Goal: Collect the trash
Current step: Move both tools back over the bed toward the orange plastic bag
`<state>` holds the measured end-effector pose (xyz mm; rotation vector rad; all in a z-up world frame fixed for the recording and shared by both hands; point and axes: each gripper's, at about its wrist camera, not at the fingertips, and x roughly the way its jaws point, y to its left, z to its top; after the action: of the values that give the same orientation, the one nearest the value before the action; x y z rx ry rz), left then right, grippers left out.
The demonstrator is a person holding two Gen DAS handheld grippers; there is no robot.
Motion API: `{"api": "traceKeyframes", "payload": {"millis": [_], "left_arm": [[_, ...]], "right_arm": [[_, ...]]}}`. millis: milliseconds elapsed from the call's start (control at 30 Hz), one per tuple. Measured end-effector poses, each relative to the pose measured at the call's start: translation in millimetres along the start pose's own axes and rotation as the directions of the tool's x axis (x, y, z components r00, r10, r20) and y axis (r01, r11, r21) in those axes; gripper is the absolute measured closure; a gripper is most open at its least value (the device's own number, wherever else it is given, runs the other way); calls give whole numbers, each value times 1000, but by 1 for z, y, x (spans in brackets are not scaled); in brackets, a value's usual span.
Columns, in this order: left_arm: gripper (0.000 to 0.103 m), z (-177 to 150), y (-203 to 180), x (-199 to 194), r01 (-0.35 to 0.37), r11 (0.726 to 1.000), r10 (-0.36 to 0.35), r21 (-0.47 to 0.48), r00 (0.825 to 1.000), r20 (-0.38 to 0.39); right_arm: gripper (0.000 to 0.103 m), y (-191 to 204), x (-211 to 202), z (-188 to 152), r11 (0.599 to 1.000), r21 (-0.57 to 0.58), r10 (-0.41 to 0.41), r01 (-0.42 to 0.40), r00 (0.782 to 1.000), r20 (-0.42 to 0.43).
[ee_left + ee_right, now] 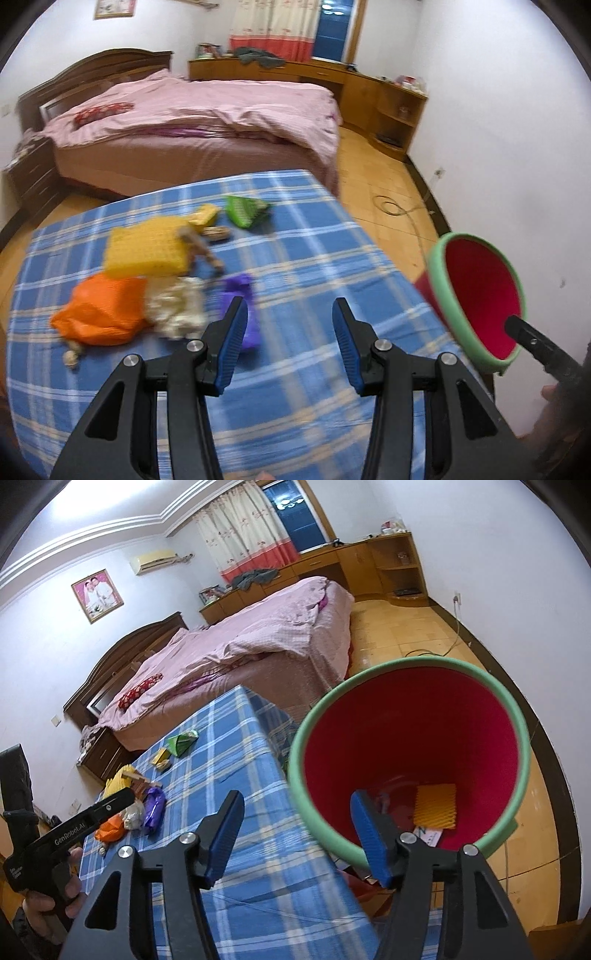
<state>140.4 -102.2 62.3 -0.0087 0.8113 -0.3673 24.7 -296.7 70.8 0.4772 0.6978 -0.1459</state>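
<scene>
Trash lies on the blue plaid table [295, 369]: an orange bag [99, 314], a yellow ridged sponge [144, 251], a crumpled white wad [177, 310], a purple wrapper [240, 302], a green packet [245, 210] and a small yellow packet [205, 216]. My left gripper [290, 314] is open and empty, just above the purple wrapper. My right gripper [297, 808] is open, its right finger inside the rim of the red bin [410, 760] with a green rim. A yellow sponge piece [436, 806] and paper lie in the bin. The bin also shows in the left wrist view [476, 299].
A pink-covered bed [207, 122] stands beyond the table. Wooden cabinets [369, 92] line the far wall. A cable [399, 210] lies on the wooden floor at the right. The bin hangs off the table's right edge.
</scene>
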Motion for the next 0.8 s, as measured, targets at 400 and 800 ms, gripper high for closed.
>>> {"api": "traceKeyframes", "payload": {"millis": [400, 800], "left_arm": [[54, -3, 102, 2, -149, 984, 148, -101, 989, -15], [35, -6, 152, 38, -218, 963, 208, -158, 975, -78]], "right_arm": [[37, 42, 24, -7, 998, -54, 28, -32, 998, -58], [34, 71, 45, -15, 994, -98, 32, -43, 993, -110]]}}
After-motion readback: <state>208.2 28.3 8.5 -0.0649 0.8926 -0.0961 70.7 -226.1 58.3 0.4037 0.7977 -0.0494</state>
